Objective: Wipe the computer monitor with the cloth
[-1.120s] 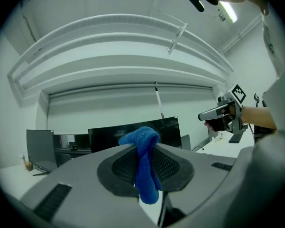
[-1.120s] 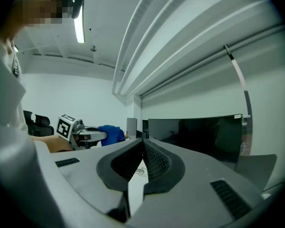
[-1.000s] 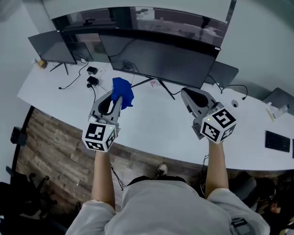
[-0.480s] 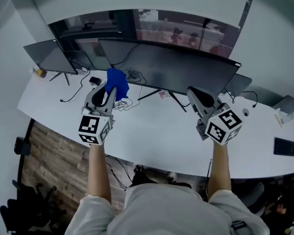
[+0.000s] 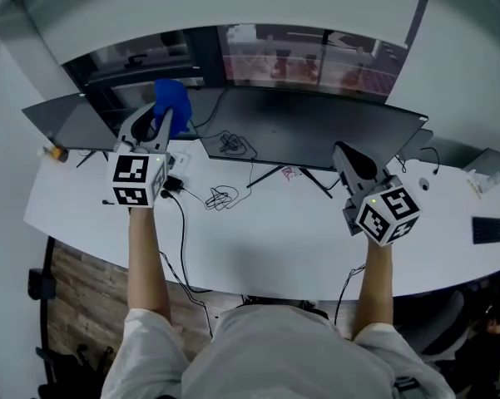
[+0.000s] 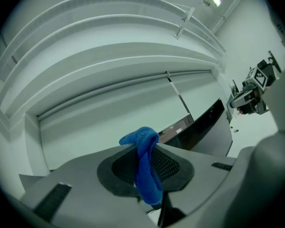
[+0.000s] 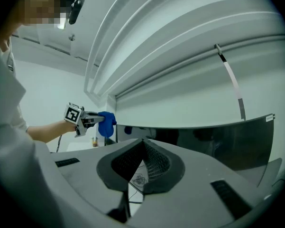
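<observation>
Cloth is pinched between the jaws of my left gripper, with the monitor ahead-right of them. I'd lay it flat and sweep with light, even pressure. Right gripper jaws are closed and empty.

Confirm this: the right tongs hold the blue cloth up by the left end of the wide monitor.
Wrong on one count: the left tongs, not the right tongs, hold the blue cloth up by the left end of the wide monitor. The left gripper view shows it pinched between that gripper's jaws.
</observation>
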Demonstrator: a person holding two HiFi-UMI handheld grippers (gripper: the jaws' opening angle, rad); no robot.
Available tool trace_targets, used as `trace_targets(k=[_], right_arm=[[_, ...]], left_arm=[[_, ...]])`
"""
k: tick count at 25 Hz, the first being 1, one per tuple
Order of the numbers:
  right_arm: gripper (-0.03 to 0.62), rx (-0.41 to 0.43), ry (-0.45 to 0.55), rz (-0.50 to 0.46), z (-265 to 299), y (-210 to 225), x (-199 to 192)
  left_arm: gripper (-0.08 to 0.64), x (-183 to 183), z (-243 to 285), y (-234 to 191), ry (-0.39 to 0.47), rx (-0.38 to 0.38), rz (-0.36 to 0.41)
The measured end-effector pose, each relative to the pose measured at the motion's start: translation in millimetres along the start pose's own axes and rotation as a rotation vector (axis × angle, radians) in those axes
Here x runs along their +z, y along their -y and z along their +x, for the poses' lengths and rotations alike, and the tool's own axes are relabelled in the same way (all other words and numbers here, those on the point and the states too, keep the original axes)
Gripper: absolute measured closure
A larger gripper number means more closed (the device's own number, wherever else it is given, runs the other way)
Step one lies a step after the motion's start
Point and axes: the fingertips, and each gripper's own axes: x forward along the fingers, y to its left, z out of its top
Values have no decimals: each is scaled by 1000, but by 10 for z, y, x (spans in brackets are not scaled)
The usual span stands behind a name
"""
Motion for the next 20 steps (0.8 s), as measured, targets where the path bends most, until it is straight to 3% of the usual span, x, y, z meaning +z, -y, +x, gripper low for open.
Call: trace_targets(k=[8,15,20], right_arm=[[578,-114,-12,6,-33,45,-29],[578,-131,-27,-5,-259,120,-85],[580,-99,-20,19,-499,317,-70]], left_arm=[[480,-203,548,-317,-96,-30,55],[482,-311,823,-83,-179,-88,105],[483,-204,898,121,-177,-97,36]])
